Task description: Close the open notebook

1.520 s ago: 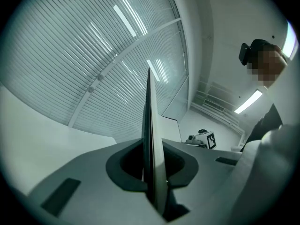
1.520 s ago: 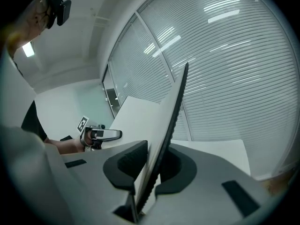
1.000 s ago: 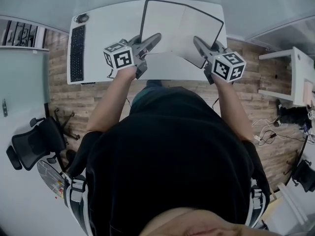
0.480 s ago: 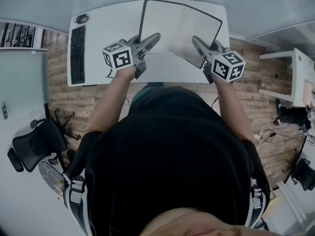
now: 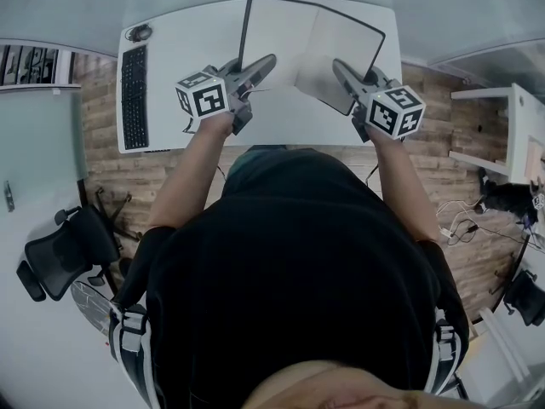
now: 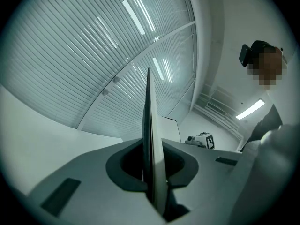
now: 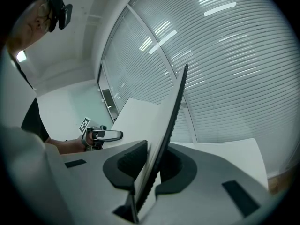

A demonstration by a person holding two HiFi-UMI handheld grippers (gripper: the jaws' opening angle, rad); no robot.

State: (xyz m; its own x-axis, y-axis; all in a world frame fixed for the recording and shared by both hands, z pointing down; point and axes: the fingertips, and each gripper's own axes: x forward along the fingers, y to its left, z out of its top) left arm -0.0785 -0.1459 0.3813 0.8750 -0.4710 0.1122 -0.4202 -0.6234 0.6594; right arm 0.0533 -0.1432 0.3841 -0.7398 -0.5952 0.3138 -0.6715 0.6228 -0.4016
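Left gripper: the left gripper (image 5: 271, 60) is clamped on the near edge of the notebook's left cover (image 6: 148, 139), which runs edge-on between its jaws.
Right gripper: the right gripper (image 5: 336, 65) pinches the right cover (image 7: 168, 125) the same way, with white page on one side of the jaws and dark cover on the other.
Notebook's place: the notebook (image 5: 289, 41) lies open, pages up, just ahead of both grippers' tips. It spans the gap between them, over the far part of the white desk (image 5: 187, 49). A keyboard (image 5: 134, 92) sits well off to the left gripper's outer side.
Just changed: over the last second both grippers have carried the notebook slightly away from the person, toward the desk's far edge, and then settled. The spread of the covers looks the same.
Meaning: grip and position seem set, but the fold has not begun; one cover has yet to swing over the other.
Heading: the spine (image 5: 307, 48) runs away from the grippers toward the far edge, and its far end leans a little to the right gripper's side.
Long axis: opened out, the longer span runs across, from one gripper to the other. Once shut, it would likely follow the spine.
Unclear: whether the pinched edges are lifted clear of the desk.
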